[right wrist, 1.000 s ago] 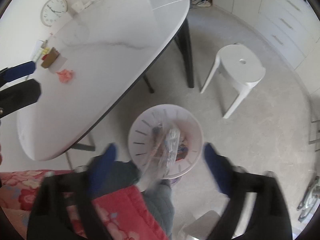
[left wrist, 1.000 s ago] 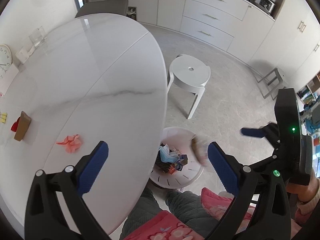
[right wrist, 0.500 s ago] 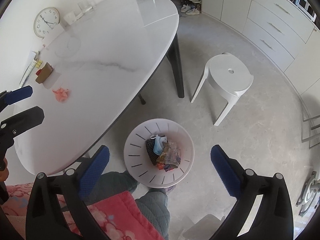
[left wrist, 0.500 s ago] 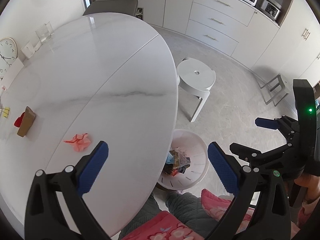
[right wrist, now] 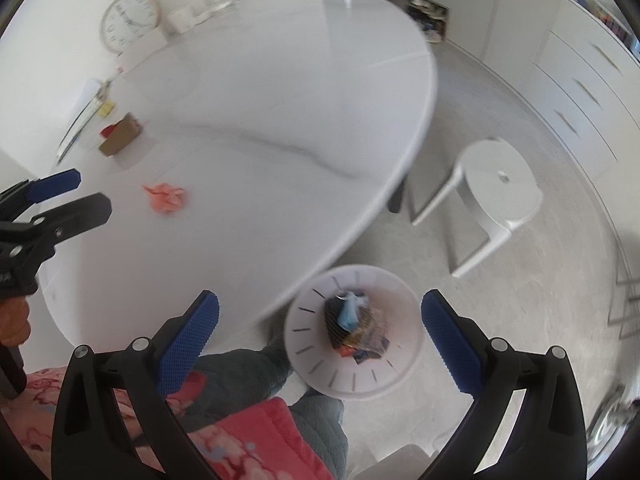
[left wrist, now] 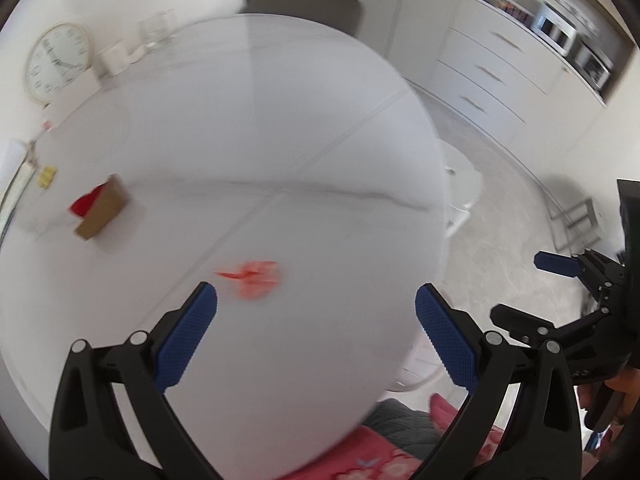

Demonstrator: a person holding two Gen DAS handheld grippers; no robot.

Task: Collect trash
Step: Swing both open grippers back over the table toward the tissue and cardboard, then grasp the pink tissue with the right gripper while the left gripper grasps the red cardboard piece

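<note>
A crumpled pink-red wrapper point(left wrist: 254, 278) point(right wrist: 166, 199) lies on the white marble table point(left wrist: 280, 140) point(right wrist: 260, 92). My left gripper point(left wrist: 316, 332) is open and empty, hovering over the table just short of the wrapper. It also shows at the left edge of the right wrist view, as the left gripper point(right wrist: 68, 196). My right gripper point(right wrist: 320, 330) is open and empty above the white slotted trash bin point(right wrist: 316, 376) on the floor, which holds several wrappers. In the left wrist view the right gripper point(left wrist: 532, 292) sits at the right, beyond the table edge.
A brown cardboard box with a red item point(left wrist: 102, 212) point(right wrist: 120, 140) sits at the table's left. A round clock point(left wrist: 58, 62), white cups and a glass stand at the far side. A white stool point(right wrist: 492, 196) is on the floor. The person's red floral and grey clothing point(right wrist: 260, 432) fills the bottom.
The left gripper swung left over the table toward the pink wrapper, so the bin left its view. The right gripper drifted slightly; the transparent wrapper seen falling a second ago now lies in the bin.
</note>
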